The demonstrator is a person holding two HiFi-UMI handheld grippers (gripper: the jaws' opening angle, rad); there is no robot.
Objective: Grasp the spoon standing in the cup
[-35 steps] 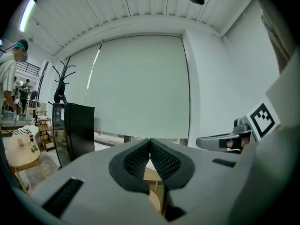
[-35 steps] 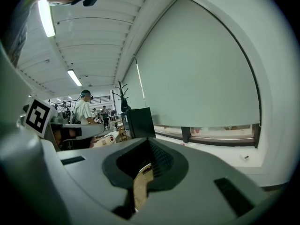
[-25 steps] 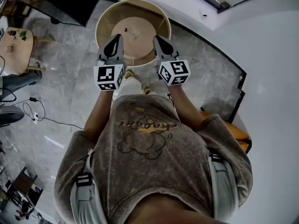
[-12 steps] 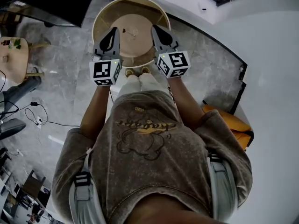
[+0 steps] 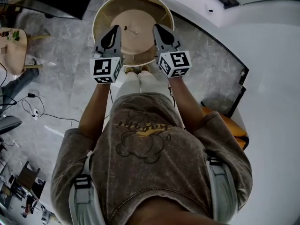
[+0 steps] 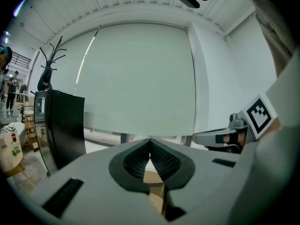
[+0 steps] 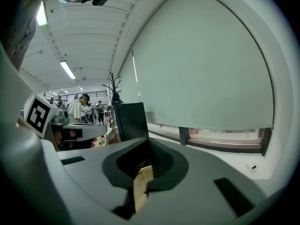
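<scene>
In the head view a small pale object (image 5: 136, 31), too small to make out as cup or spoon, stands near the middle of a round tan table (image 5: 101, 18). My left gripper (image 5: 114, 30) reaches over the table's left part, to the left of that object, its jaws shut with nothing between them. My right gripper (image 5: 157, 28) is held level with it on the object's right, also shut and empty. In the left gripper view the left gripper (image 6: 150, 143) has its pads together. Likewise the right gripper (image 7: 148, 144) in its own view. Both show only a sliver of tabletop.
A black cabinet (image 6: 65, 125) and a coat rack (image 6: 49, 64) stand to the left of the table. A white wall with a blind (image 6: 140, 78) lies ahead. An orange seat (image 5: 232, 125) is at the right. Cables (image 5: 33, 109) run over the marble floor. People (image 7: 77, 109) stand far off.
Both grippers and the person have moved forward, so the jaws now reach further over the round table. Both stayed shut.
</scene>
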